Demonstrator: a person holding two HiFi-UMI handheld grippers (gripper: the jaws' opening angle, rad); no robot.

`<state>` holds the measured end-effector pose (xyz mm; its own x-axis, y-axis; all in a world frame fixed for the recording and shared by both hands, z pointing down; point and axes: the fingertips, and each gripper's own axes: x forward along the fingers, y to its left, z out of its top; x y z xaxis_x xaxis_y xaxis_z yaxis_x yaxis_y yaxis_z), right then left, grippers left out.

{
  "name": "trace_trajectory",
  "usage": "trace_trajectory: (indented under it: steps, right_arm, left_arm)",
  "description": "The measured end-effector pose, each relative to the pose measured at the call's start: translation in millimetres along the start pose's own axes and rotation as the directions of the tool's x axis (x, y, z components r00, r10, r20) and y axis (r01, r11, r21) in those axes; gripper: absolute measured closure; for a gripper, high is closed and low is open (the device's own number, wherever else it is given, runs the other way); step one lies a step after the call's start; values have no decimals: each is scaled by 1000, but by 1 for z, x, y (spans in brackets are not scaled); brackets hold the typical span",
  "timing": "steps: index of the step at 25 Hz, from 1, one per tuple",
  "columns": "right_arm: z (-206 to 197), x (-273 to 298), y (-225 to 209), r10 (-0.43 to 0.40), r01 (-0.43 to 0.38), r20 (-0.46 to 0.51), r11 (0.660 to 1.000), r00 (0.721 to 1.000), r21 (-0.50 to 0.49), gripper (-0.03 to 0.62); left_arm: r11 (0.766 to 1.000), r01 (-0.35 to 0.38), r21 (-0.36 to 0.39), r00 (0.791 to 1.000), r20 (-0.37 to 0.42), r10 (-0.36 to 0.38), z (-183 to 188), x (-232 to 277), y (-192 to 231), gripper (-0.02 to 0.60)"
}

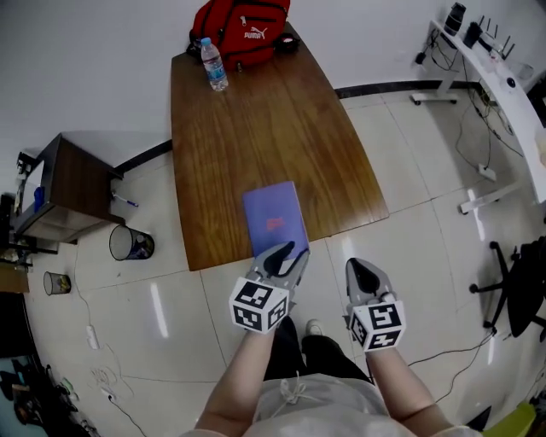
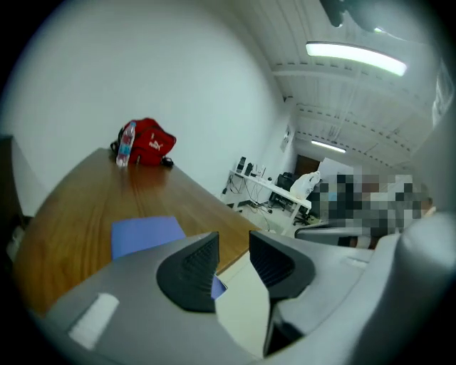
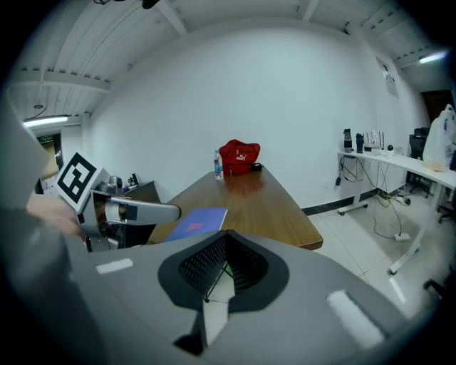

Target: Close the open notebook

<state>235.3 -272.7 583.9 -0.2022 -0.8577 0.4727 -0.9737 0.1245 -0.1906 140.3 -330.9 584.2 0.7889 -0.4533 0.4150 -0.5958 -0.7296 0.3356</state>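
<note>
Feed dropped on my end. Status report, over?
Left hand-held gripper open, empty, at near edge of notebook. Right hand-held gripper shut, empty, off the table. Notebook flat, cover up, looks closed. Path clear; bottle, bag far end.

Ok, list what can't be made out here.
Notebook near corner: head view, covered by the left gripper.
Notebook's red cover print: too small in every view.
Water bottle label: too small, head view.
Red bag top: cut off by head view's upper edge.
</note>
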Motion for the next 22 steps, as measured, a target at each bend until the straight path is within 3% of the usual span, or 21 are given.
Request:
trace_trajectory:
  steps: [2,4,7,12,17,22]
  right_arm:
    - [16,-8,11,29,-28,33,999,999,-22,588]
    - [29,-18,26,63,-60,61,997,996,-48,588]
    - [42,-33,52,115,-107,79,990,990,-95,588]
    - [48,-58,87,167,-155,101,980,981,-124,588]
    - [31,-76,116,193,-178,93,973,977,-146,588]
    - [6,-112,150,203,-184,93,967,975,-178,588]
  left_arm:
    - [997,-44,69,997,64,39,25,-27,-8,455]
    - [993,-72,94,990,130,59,44,-56,-17,510]
    - [989,-120,86,971,217,99,61,-103,-25,574]
    - [987,-161,17,921,361,144,73,-183,-42,575]
    - [973,-232,23,894,398,203,53,-242,-46,575]
    - [925,-329,190,886,400,233,19,-296,-76,575]
